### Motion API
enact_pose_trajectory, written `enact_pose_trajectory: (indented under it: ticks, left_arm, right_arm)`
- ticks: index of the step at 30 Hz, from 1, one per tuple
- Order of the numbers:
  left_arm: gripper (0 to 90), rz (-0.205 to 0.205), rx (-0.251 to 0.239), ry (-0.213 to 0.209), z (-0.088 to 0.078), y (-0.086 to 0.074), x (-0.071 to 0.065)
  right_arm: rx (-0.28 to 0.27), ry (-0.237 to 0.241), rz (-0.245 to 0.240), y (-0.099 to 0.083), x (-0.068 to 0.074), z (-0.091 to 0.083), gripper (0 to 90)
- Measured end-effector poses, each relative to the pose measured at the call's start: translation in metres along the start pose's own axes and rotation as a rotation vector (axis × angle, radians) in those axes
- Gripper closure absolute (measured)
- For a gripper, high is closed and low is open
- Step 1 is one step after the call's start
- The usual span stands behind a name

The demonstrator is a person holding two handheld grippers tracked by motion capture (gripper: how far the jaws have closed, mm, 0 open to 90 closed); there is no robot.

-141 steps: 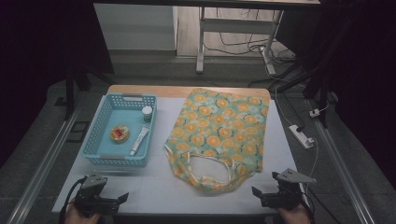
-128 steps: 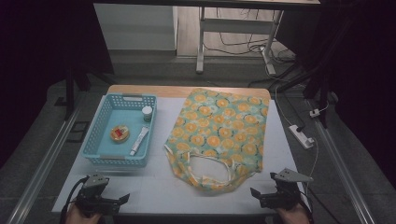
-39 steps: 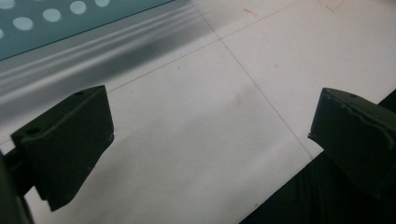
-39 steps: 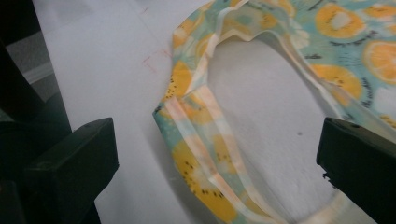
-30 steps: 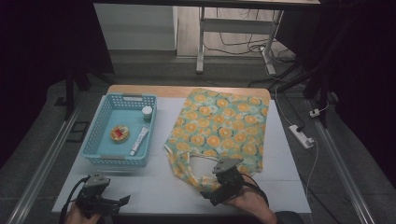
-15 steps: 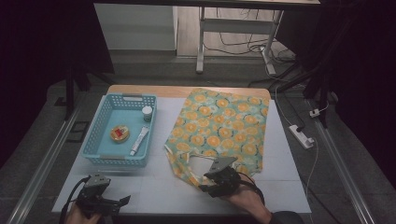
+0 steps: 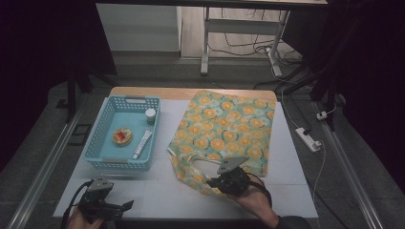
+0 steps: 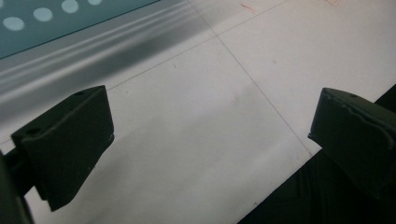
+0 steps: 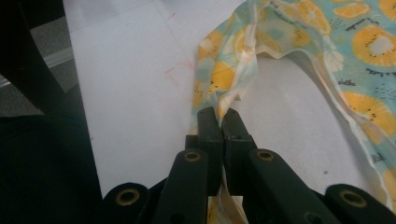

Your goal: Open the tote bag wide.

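The right gripper (image 7: 213,182) sits in the lower middle of the high view, held by the right hand (image 7: 250,200), whose forearm comes in from the bottom edge. Its jaws have just been closing and now stand pressed together, pinching a fabric strap (image 9: 219,100) between them, as the right gripper view shows. The left gripper (image 7: 125,205) rests low in the lower left corner, the left hand (image 7: 79,220) behind it, jaws spread wide apart with nothing between.

surface: white table (image 7: 157,195) | on it: blue basket (image 7: 107,160), fruit-print bag (image 7: 229,126)
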State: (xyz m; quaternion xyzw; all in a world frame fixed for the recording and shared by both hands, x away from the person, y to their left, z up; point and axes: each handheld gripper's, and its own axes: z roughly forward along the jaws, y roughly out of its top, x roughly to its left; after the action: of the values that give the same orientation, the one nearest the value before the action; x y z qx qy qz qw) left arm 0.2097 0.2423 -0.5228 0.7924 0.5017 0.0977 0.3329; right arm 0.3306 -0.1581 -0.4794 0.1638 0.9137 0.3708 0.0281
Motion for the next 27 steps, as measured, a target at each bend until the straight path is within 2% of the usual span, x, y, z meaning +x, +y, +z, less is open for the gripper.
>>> enact_pose_trajectory:
  ticks: [9,11,27]
  left_arm:
    - [0.0,0.004,0.001,-0.005,0.001,0.001,0.001]
    - [0.0,0.005,-0.001,-0.006,0.001,0.002,0.001]
    - [0.0,-0.002,-0.002,-0.009,0.002,0.002,0.002]
  right_arm:
    - [-0.042,-0.036,0.020,0.012,-0.022,-0.011,88.3]
    - [-0.057,-0.060,0.026,0.018,-0.033,-0.015,88.4]
    - [-0.106,-0.131,0.104,0.044,-0.101,-0.016,88.4]
